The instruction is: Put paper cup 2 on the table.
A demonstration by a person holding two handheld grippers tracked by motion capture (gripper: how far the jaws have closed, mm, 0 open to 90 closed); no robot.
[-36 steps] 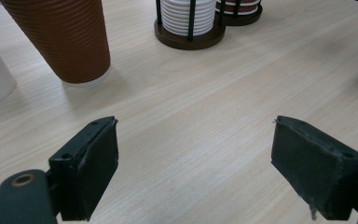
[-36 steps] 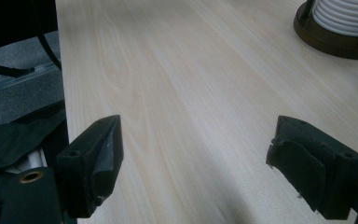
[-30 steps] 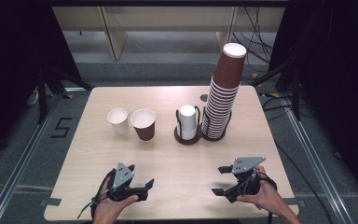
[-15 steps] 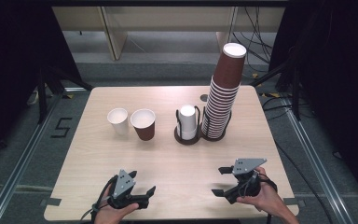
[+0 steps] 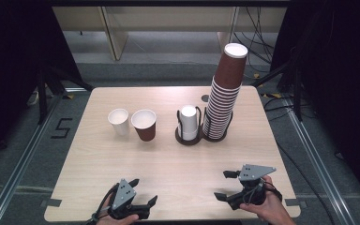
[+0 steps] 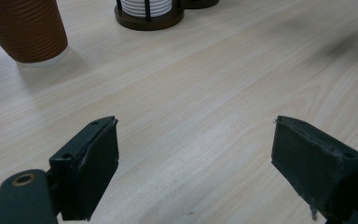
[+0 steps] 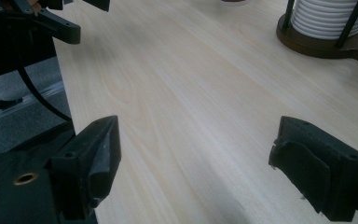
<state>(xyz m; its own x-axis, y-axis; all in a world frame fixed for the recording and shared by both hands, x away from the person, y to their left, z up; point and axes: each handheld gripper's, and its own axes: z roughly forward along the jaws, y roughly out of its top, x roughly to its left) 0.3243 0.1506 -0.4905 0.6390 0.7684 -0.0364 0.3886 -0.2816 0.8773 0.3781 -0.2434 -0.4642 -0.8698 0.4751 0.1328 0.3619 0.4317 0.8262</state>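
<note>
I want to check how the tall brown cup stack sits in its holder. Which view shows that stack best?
The high view: the whole tall brown cup stack shows from its holder base to the white top rim, leaning right. The left gripper view catches just an edge of its holder base; the right gripper view shows a dark bit of that base at its right edge.

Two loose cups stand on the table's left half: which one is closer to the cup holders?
The brown cup. It stands just right of the white cup, on the side toward the short white stack's holder; the white one stands farther left.
</note>
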